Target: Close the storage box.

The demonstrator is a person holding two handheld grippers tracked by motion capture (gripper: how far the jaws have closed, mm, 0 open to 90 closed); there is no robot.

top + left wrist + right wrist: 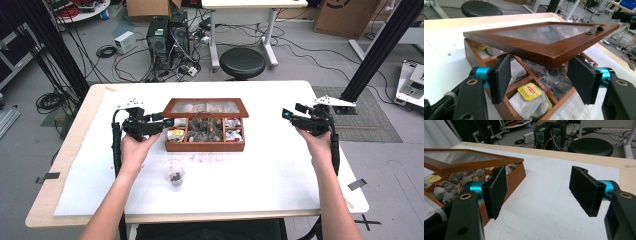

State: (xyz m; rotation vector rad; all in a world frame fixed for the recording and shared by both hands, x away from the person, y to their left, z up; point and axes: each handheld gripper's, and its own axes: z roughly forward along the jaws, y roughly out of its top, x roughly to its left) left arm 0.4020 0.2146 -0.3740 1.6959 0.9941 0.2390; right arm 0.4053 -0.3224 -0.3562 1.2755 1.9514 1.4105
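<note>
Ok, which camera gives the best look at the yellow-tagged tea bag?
The left gripper view: the tea bag lies close up between the open jaws, in the box's near compartment. The high view shows it small and blurred; the right gripper view catches a yellow tag at its edge.

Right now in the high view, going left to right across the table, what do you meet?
left gripper → wooden tea box with its glass lid raised → right gripper. The small clear cup sits nearer, overlapping the box's left end, so I leave it unordered.

Black round stool (243,63), computer towers (168,35) and tangled cables (130,62) beyond the table.
</note>
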